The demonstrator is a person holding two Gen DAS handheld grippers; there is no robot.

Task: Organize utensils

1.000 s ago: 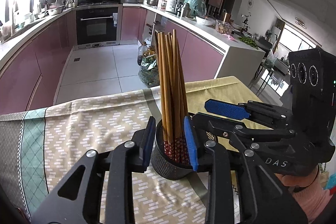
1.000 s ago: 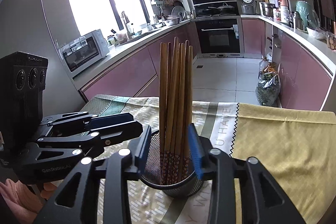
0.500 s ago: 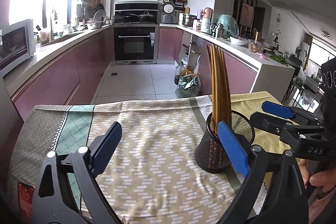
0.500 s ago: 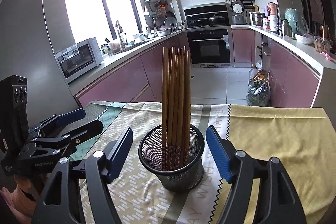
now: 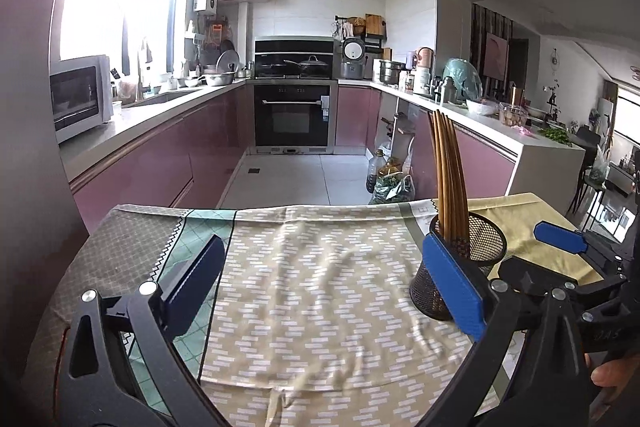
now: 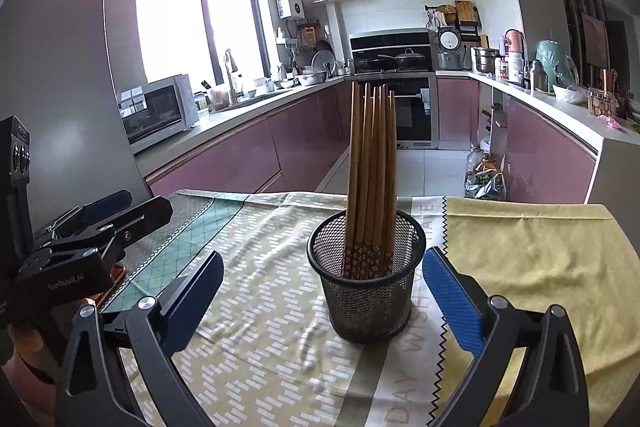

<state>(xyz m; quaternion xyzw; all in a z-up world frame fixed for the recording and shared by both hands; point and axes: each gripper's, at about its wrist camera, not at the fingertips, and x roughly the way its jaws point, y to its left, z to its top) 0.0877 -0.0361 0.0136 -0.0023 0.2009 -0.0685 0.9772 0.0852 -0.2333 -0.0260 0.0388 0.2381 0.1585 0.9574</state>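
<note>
— Pink kitchen cabinets run along both walls ahead of us, with a black oven at the far end and a microwave on the counter by the window.

— Closer in, we have the table under a patterned cloth, and a yellow cloth covers its right part.

— On the cloth stands our black mesh cup, upright, with a bundle of wooden chopsticks standing in it, their patterned ends down at the bottom.

— And our tongs?

— Our right gripper is opening its jaws, and they are already wide; the cup sits between the blue pads, touched by neither. Our left gripper is opening too, already spread wide over bare cloth. From its camera the cup stands partly behind the right-hand blue pad; whether they touch we cannot tell.

— So we hold nothing.

— Nothing. A fingertip shows at the right gripper's handle, low in the left view.
</note>
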